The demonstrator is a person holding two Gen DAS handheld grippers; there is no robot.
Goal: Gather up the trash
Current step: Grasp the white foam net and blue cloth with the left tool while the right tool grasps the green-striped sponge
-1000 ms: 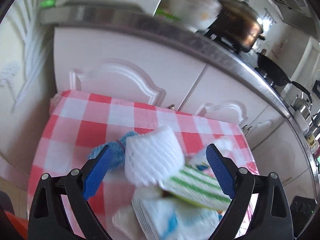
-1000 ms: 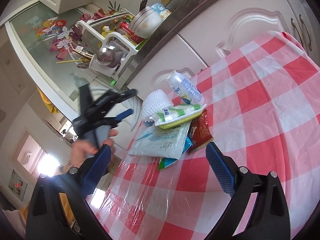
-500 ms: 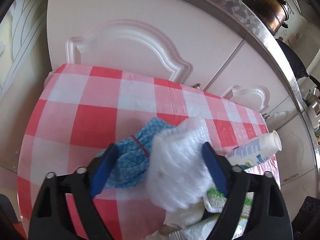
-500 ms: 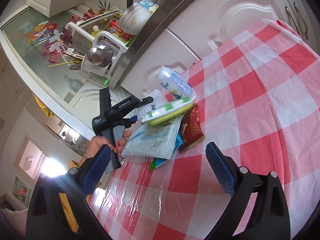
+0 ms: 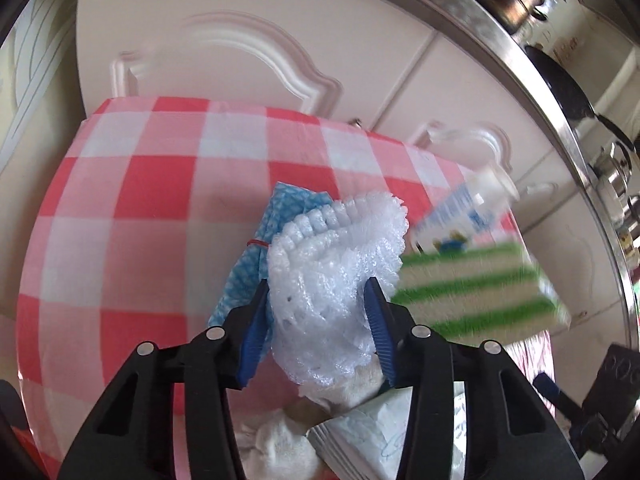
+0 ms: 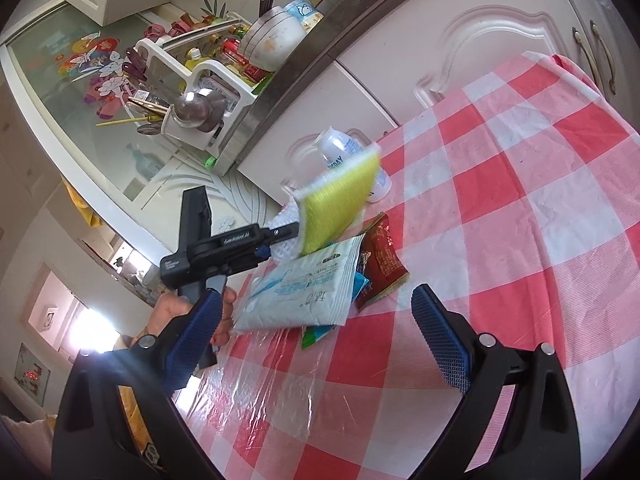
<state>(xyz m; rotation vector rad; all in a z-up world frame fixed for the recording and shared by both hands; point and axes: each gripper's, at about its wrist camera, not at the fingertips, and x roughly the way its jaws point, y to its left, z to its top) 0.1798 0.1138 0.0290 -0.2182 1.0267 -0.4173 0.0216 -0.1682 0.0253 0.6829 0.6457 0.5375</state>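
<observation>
My left gripper (image 5: pixel 318 320) is shut on a white foam fruit net (image 5: pixel 332 280) over the red-checked table (image 5: pixel 140 200). A green-striped sponge (image 5: pixel 476 292) is tipped up, blurred, just right of the net; its yellow side shows in the right wrist view (image 6: pixel 340 208). A white bottle (image 5: pixel 464 208) lies behind it. A blue cloth (image 5: pixel 256 256) lies under the net. A white wipes packet (image 6: pixel 304 288), a red wrapper (image 6: pixel 380 256) and crumpled tissue (image 5: pixel 280 444) lie in the pile. My right gripper (image 6: pixel 316 344) is open and empty, short of the pile.
White cabinet doors (image 5: pixel 240 52) stand behind the table under a steel counter edge (image 5: pixel 540 80). A dish rack (image 6: pixel 208 92) with bowls sits on the counter. The left gripper's body and the hand (image 6: pixel 188 304) show at the table's left edge in the right wrist view.
My left gripper closed on the foam net. The sponge tipped up on its edge and the bottle shifted. The right gripper stayed open and edged closer.
</observation>
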